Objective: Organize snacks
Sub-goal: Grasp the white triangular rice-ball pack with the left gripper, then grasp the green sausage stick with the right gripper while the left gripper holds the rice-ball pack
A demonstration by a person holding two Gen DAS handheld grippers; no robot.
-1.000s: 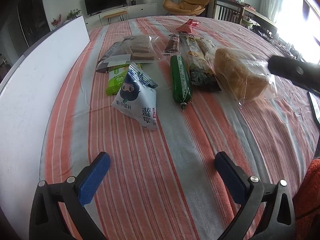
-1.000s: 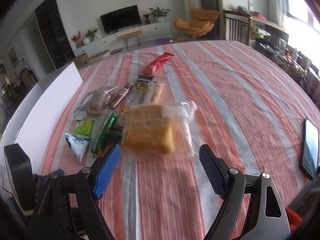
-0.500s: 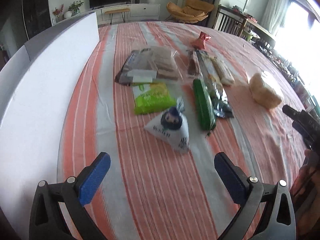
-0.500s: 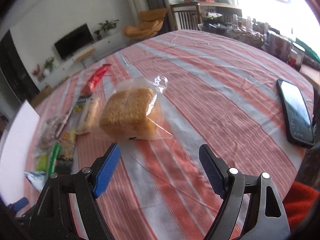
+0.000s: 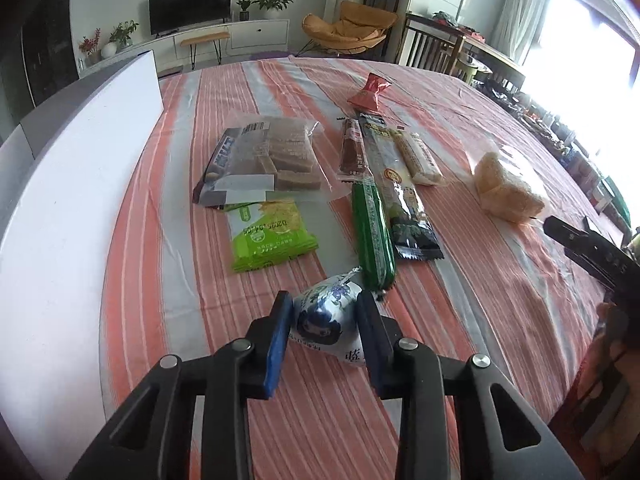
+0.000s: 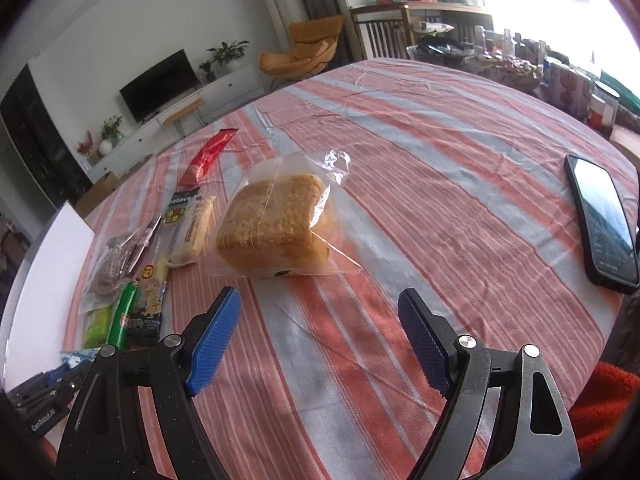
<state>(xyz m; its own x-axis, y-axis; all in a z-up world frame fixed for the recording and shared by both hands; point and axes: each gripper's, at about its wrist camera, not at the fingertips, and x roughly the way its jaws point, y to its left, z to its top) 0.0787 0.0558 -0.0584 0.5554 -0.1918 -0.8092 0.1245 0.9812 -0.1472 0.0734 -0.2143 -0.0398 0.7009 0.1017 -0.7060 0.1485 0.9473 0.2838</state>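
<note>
Snacks lie on a striped tablecloth (image 5: 460, 280). My left gripper (image 5: 325, 306) is shut on a white-and-blue triangular snack packet (image 5: 326, 318) at the near end of the group. Beyond it lie a green packet (image 5: 270, 240), a green sausage stick (image 5: 372, 232), a clear bag of brown bars (image 5: 272, 156), several long packets (image 5: 394, 168) and a red packet (image 5: 369, 90). My right gripper (image 6: 320, 320) is open and empty, just short of a bagged bread loaf (image 6: 276, 228), which also shows in the left wrist view (image 5: 508, 188).
A white board (image 5: 76, 184) runs along the table's left edge. A black phone (image 6: 604, 224) lies at the right edge. The right gripper's body (image 5: 592, 254) shows at the right of the left wrist view.
My left gripper has moved in and closed on the white-and-blue packet. My right gripper has stayed open and drawn closer to the bread loaf.
</note>
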